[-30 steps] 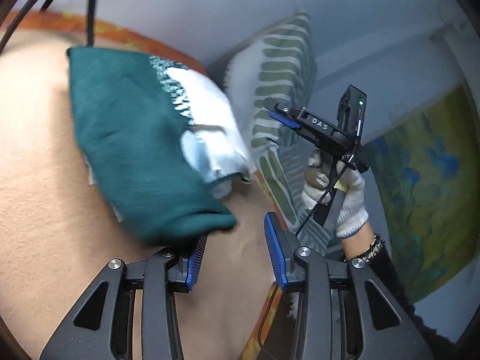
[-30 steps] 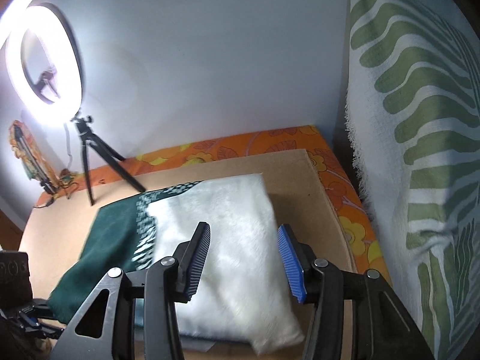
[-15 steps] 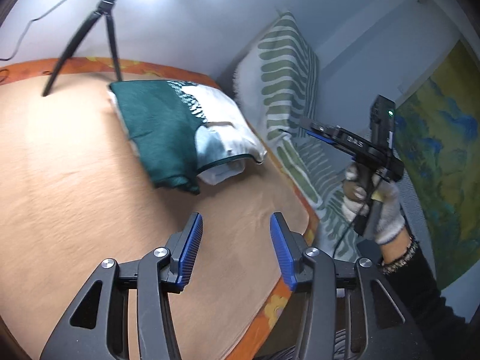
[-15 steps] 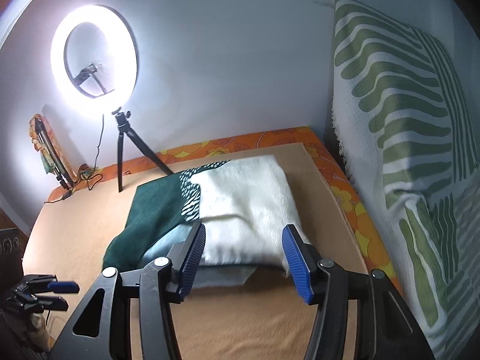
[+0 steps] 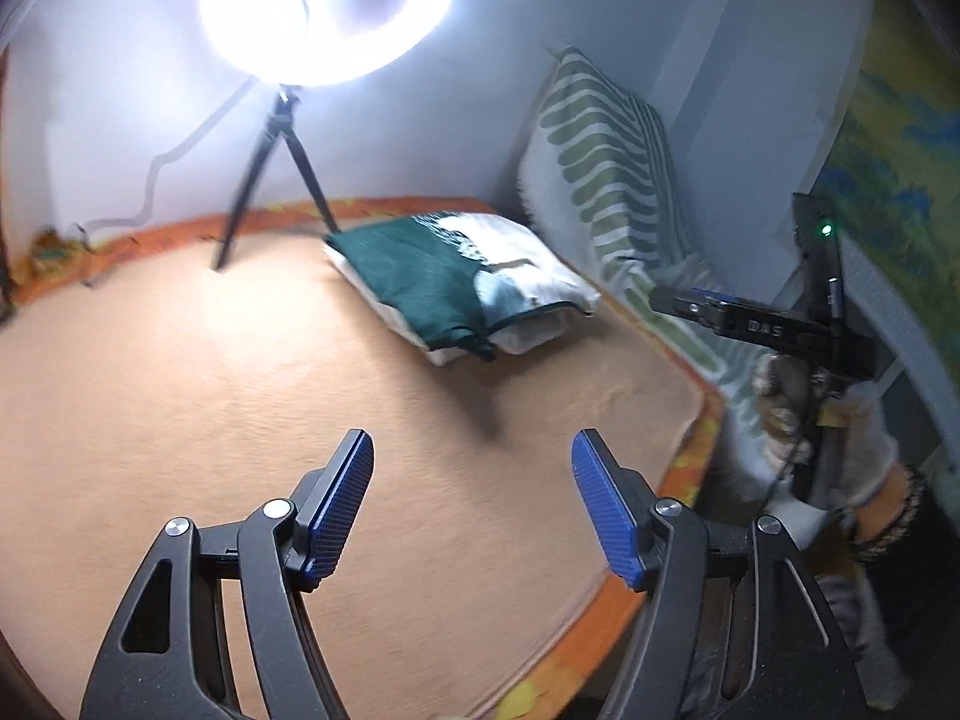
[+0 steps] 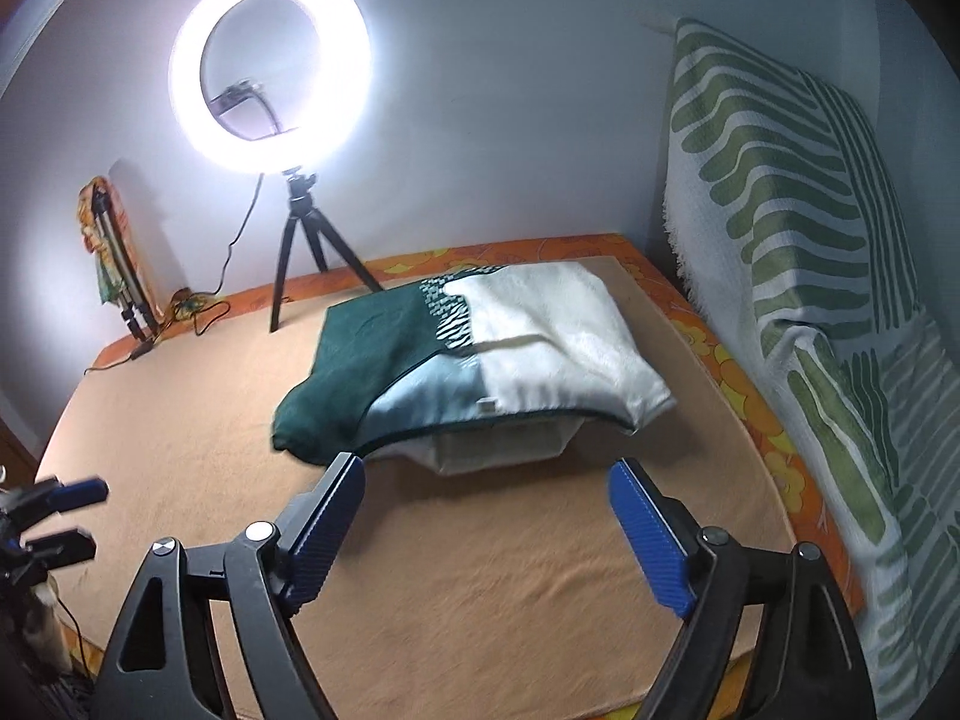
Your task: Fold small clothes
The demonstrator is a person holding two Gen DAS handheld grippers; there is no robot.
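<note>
A folded dark green and white garment [image 5: 456, 282] lies on the tan blanket [image 5: 240, 396] toward the far right of the bed; it also shows in the right wrist view [image 6: 480, 354], resting on top of other folded white cloth. My left gripper [image 5: 471, 501] is open and empty, held well back from the garment above the blanket. My right gripper [image 6: 486, 519] is open and empty, just short of the garment's near edge. The right gripper also shows in the left wrist view [image 5: 690, 303], held by a gloved hand off the bed's right side.
A lit ring light on a tripod [image 6: 294, 228] stands at the back of the bed by the wall. A green-striped white cushion [image 6: 798, 252] leans along the right side. An orange floral sheet edge [image 6: 750, 396] borders the blanket. Cables lie at the back left.
Both grippers have drawn back from the garment, which now lies released on the bed. The left gripper's jaws have opened wider. The right gripper has moved down and back.
</note>
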